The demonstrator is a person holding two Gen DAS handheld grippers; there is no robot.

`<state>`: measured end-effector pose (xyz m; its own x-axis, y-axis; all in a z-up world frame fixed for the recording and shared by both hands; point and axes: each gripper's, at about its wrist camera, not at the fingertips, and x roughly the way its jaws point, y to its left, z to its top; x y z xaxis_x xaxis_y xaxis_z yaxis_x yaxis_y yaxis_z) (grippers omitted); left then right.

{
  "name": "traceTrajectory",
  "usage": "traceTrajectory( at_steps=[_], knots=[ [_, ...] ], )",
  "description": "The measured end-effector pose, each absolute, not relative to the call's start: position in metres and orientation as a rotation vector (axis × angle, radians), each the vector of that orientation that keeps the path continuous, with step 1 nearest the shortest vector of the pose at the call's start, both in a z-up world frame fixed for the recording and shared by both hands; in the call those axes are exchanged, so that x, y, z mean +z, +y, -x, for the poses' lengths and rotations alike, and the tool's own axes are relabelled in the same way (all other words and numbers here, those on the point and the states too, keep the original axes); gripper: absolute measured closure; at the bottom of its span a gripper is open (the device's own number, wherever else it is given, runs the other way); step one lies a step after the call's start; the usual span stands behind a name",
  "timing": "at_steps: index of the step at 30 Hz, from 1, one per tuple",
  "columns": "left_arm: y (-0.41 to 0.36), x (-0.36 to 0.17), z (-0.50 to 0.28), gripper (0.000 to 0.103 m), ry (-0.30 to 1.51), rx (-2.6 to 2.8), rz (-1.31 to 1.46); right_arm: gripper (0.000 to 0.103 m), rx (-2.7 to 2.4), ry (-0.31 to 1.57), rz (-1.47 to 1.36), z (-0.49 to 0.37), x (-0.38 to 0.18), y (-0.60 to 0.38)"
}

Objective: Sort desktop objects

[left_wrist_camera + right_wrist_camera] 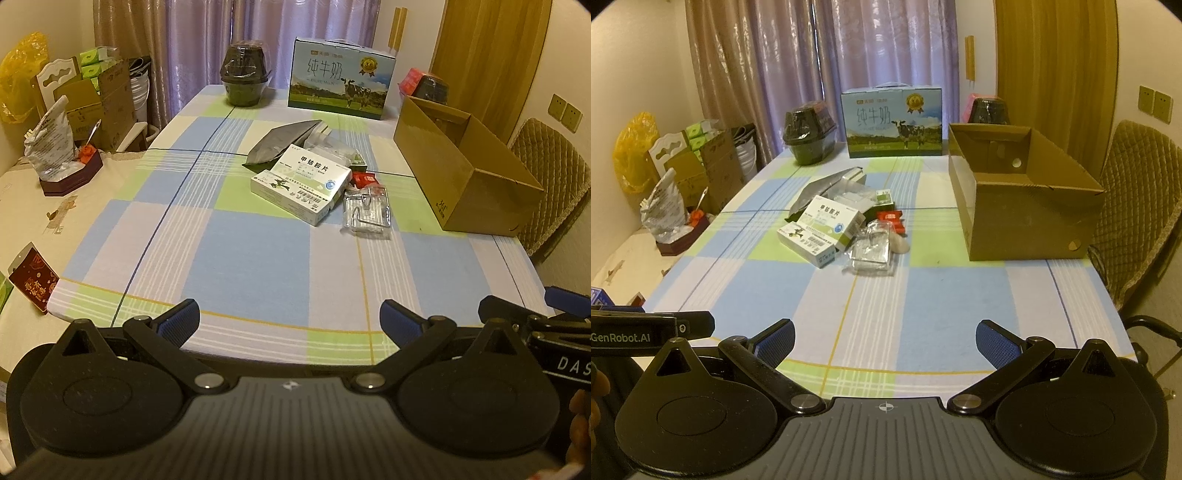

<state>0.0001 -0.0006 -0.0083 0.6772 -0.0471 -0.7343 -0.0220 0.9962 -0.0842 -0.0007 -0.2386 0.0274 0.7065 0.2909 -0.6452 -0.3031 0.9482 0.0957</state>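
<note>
A heap of small items lies mid-table: two stacked white medicine boxes [301, 181] [827, 229], a grey foil pouch [280, 142] [823, 192], a clear plastic pack [365, 212] [871, 253], a red packet [364, 180] [892, 218] and a small green box [884, 196]. An open cardboard box [465, 166] [1015, 199] stands to their right with nothing showing inside. My left gripper [290, 325] and right gripper [884, 341] hover open over the table's near edge, well short of the heap, holding nothing.
At the table's far end stand a milk carton case [341, 83] [892, 123] and two dark wrapped pots [243, 75] [988, 109]. A padded chair [1134, 206] is at the right. The left side table carries a crumpled bag [50, 142] and a red card [33, 278].
</note>
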Motion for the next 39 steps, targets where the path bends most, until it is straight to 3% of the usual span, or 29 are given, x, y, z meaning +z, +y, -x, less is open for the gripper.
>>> traceTrajectory(
  at_steps=[28,39],
  knots=[
    [0.003,-0.007,-0.007,0.001,0.821,-0.014,0.066,0.002,0.336,0.711,0.053,-0.008,0.025,-0.235],
    [0.018,0.006,-0.047,0.001,0.766,-0.037,0.006,0.002,0.358,0.657,0.063,-0.033,0.033,-0.232]
  ],
)
